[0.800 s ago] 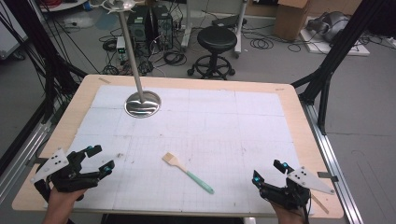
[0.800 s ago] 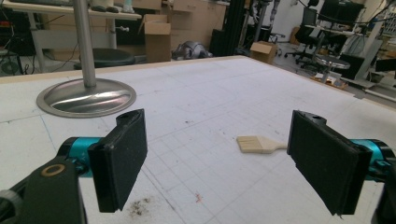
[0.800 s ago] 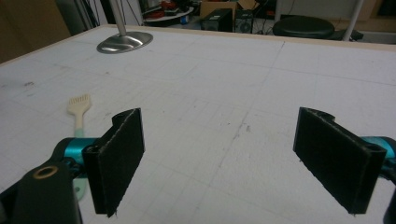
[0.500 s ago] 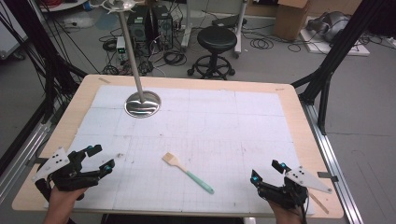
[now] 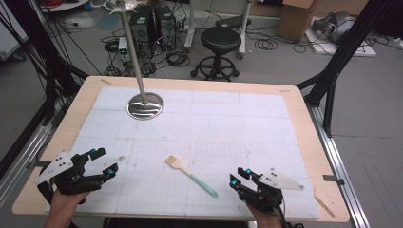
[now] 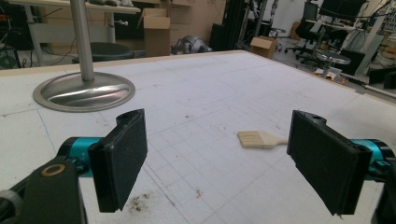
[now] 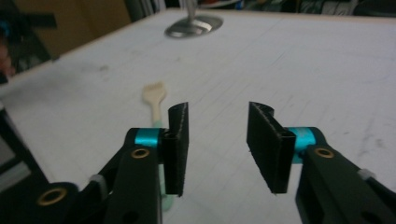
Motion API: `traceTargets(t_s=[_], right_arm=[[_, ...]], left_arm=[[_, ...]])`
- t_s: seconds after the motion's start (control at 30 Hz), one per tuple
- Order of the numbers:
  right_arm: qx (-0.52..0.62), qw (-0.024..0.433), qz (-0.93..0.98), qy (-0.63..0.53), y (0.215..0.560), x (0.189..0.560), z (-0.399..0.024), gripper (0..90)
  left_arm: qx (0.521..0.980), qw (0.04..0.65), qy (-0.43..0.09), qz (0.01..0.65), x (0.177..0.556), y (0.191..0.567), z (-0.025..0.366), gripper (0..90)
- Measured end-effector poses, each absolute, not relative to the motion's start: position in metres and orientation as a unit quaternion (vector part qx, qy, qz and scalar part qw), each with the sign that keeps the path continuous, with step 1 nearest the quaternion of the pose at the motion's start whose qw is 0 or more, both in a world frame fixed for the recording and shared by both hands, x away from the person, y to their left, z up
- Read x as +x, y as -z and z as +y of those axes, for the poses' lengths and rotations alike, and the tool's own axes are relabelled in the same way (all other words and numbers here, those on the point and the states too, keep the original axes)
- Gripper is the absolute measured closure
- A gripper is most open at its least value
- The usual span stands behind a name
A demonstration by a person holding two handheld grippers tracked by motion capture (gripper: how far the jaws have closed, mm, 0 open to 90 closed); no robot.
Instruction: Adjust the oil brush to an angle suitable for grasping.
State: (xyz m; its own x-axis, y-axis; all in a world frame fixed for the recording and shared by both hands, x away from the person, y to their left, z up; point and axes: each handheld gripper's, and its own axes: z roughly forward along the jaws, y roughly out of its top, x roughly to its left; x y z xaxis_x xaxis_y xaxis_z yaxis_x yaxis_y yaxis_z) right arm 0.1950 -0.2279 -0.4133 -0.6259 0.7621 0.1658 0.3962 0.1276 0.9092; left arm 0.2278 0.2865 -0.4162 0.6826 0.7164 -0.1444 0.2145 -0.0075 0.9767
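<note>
**A:** Starting at the left, what is there?

**B:** The left tool (image 5: 97,164) sits in a hand at the near left corner of the wooden counter with its white gridded mat (image 5: 223,123). Its two black jaws are spread wide, with nothing between them but bare mat.

**A:** And beyond it?

**B:** A round polished metal stand base with an upright pole (image 5: 145,105) stands toward the far left of the mat, well apart from both tools.

**A:** Where is the brush?

**B:** The small pastry brush with pale bristles and a mint-green handle (image 5: 191,175) lies flat on the mat near the front edge, between the two tools and touching neither. Its bristles point toward the far left, its handle toward the near right. In the left gripper view its bristle end (image 6: 254,139) lies ahead, close to one jaw.

**A:** And the right side?

**B:** The right tool (image 5: 241,178) is held at the near right, just beside the handle's end. Its jaws are parted, narrower than the left pair, and empty; in the right gripper view the brush (image 7: 155,100) lies off to one side.
</note>
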Motion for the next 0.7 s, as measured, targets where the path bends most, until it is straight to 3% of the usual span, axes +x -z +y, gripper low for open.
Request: traceTargets(t_s=[0.27, 0.7], right_arm=[[0.343, 0.135, 0.799, -0.474, 0.427, 0.197, -0.190, 84.1], [0.301, 0.104, 0.854, -0.412, 0.451, 0.199, -0.152, 87.8]], left_arm=[[0.684, 0.611, -0.199, 0.344, 0.228, 0.418, 0.285, 20.8], [0.679, 0.613, -0.201, 0.352, 0.229, 0.419, 0.289, 21.6]])
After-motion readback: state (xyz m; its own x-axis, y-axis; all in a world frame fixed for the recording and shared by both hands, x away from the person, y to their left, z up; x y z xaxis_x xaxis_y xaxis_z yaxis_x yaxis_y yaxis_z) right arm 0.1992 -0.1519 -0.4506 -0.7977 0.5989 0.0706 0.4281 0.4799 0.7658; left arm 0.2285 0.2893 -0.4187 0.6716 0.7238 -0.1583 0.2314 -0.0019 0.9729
